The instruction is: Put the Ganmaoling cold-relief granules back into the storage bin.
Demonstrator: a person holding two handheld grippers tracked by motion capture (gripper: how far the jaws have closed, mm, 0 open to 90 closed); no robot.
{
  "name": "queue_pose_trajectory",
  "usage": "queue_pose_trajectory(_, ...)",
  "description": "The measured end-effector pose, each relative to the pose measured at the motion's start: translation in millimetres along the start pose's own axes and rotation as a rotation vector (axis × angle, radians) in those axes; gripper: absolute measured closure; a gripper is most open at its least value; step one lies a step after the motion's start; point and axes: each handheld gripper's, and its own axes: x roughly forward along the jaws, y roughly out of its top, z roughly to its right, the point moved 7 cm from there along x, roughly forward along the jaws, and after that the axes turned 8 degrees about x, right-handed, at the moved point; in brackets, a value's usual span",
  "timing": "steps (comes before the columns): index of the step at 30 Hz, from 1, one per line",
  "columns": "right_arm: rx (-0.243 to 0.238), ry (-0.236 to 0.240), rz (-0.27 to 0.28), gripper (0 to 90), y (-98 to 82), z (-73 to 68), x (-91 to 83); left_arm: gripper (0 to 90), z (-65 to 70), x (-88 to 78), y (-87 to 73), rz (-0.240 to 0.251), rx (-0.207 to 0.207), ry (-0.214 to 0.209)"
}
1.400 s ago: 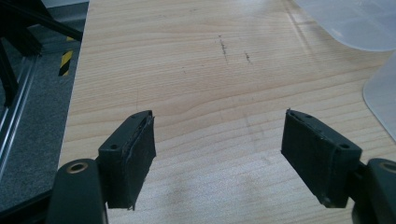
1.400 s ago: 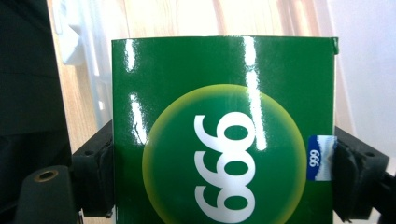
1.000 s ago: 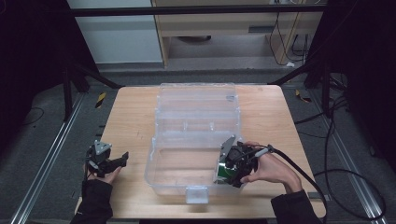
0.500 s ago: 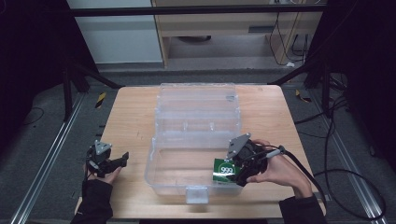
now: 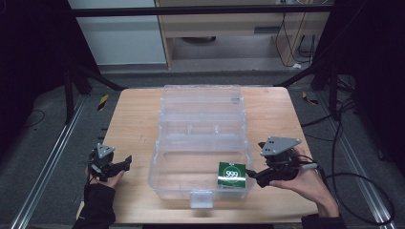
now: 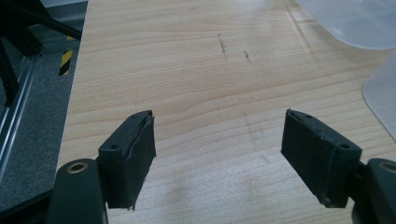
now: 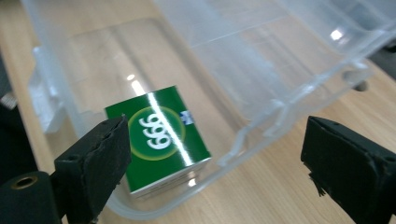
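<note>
Reading "999", seemingly, green box point(image 5: 232, 174) in clear bin point(image 5: 200, 143).

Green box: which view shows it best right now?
The right gripper view: the green box looms close inside the clear bin, lying flat, logo readable, free of the opened right tongs. The high view shows it small in the bin's near-right corner.

- Your box point(image 5: 232, 175) lies inside the big bin point(image 5: 200, 143), in its near right corner.
- The bin sits in the middle of the table point(image 5: 133, 114).
- Your right gripper point(image 5: 254, 177) is just right of the bin.
- Your left gripper point(image 5: 125, 162) is left of it.
</note>
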Motion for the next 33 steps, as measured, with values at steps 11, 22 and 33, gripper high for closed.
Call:
queue_pose_trajectory(11, 0.265, -0.174, 0.216, 6.3, -20.4, 44.1, -14.6, 26.2, 0.3, 0.0, 0.0, 0.0, 0.0, -0.002)
queue_pose_trajectory(22, 0.446, -0.321, 0.249, 5.5, -59.3, 81.2, -0.1, 30.1, 1.2, 0.5, 0.2, 0.003, 0.001, -0.011)
queue_pose_trajectory(33, 0.574, -0.432, 0.217, 4.2, -107.7, 109.8, 19.7, 33.8, 1.4, 1.1, 0.2, 0.006, 0.002, -0.013)
